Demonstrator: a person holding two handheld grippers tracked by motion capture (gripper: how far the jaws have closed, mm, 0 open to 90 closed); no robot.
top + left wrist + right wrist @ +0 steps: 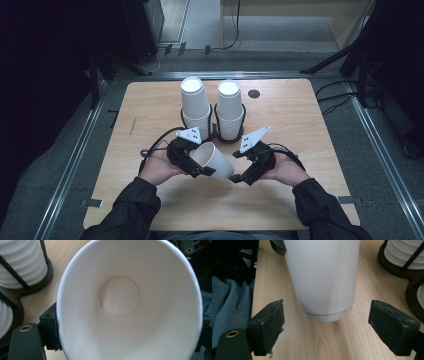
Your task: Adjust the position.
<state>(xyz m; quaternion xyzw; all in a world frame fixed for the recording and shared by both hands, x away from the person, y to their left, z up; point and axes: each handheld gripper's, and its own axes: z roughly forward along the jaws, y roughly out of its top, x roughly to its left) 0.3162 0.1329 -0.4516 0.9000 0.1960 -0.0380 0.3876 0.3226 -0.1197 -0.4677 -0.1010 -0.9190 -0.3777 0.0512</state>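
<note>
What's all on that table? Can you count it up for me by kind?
Loose paper cup, held sideways at its rim by the left gripper: 1
Stacks of upside-down paper cups, left and right: 2
Dark wire holder around both stacks: 1
Hand-held grippers, counting the right gripper, open near the cup's base: 2
Total: 6

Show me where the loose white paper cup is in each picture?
High view: the paper cup lies tilted at centre, in the left hand-held gripper.
Left gripper view: its open mouth faces the camera.
Right gripper view: its base at top centre.
Shared landmark: the cup stacks in the black holder.
</note>
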